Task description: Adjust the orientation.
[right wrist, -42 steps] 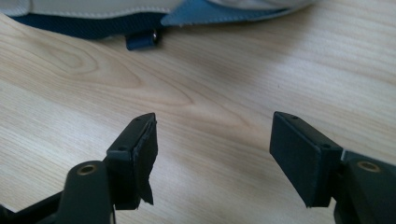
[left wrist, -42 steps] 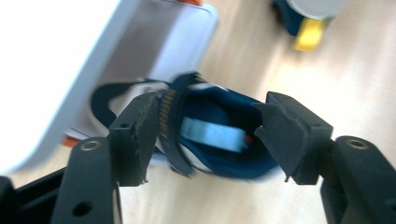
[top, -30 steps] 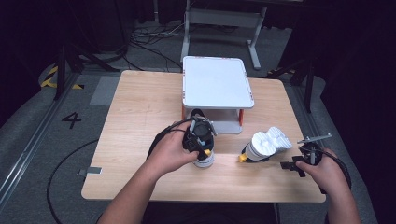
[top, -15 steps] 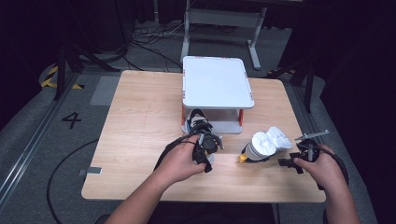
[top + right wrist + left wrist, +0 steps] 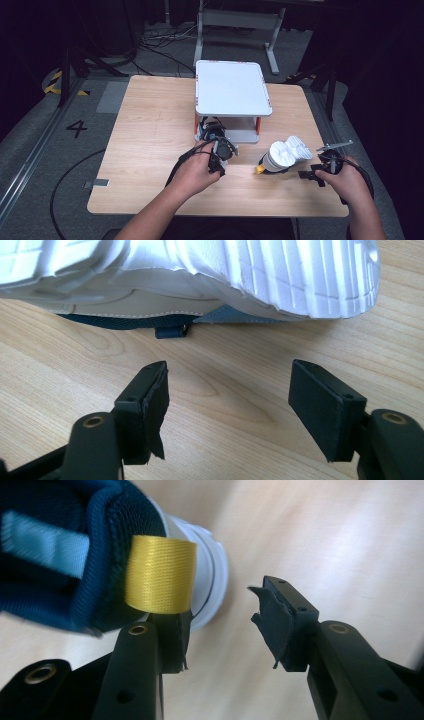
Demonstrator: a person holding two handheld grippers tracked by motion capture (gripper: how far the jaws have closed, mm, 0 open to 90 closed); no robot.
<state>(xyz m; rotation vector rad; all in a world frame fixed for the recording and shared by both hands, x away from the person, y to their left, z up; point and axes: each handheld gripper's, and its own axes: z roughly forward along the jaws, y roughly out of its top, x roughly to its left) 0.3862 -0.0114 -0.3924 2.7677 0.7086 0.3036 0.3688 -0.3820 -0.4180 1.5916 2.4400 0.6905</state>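
Note:
A navy shoe (image 5: pixel 211 127) with a white sole lies at the front of the white two-level rack (image 5: pixel 232 90). In the left gripper view the navy shoe (image 5: pixel 60 545) shows its yellow heel loop (image 5: pixel 160 575) right above one jaw. My left gripper (image 5: pixel 222 148) (image 5: pixel 222 615) is open just behind that heel, holding nothing. A second shoe (image 5: pixel 286 154) (image 5: pixel 200 270) lies on its side, white sole towards the right. My right gripper (image 5: pixel 307 175) (image 5: pixel 230 385) is open, low over the table just short of that sole.
The wooden table (image 5: pixel 150 130) has bare room to the left of the rack and along the near edge. Cables and a metal stand (image 5: pixel 235 20) sit on the floor beyond the table's far side.
The left hand has drawn back a little towards the near edge, and the navy shoe now rests at the rack's front, free of the jaws. The right gripper has barely moved.

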